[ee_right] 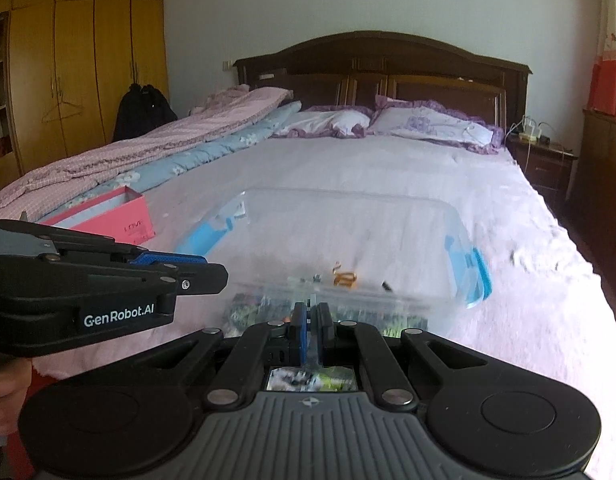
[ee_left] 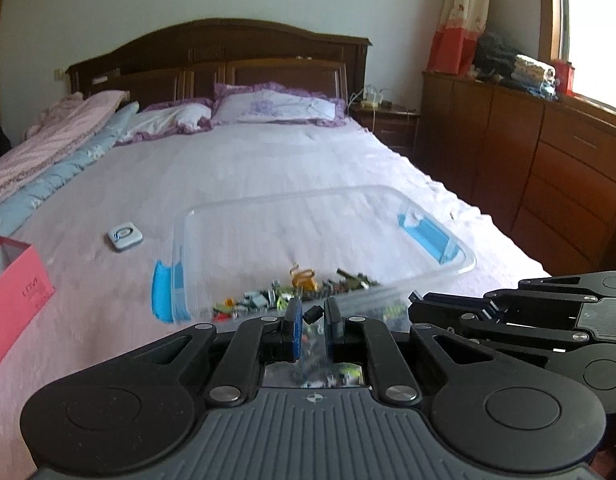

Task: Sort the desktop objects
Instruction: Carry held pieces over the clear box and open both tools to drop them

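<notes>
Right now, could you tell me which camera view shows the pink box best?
The right wrist view: the pink box sits whole on the bed, open top and lettered side visible. In the left wrist view the pink box is cut off by the frame's left edge.

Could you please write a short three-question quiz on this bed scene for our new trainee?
1. True or false: the clear plastic bin has a lid on it.
2. Which side of the bin is the pink box on, by the person's own left and right?
3. What sits between the fingers of the left gripper: A) a small black piece, B) an orange toy, C) nothing?

Key:
1. False; it is open, with small toy bricks inside.
2. The left side.
3. A.
</notes>
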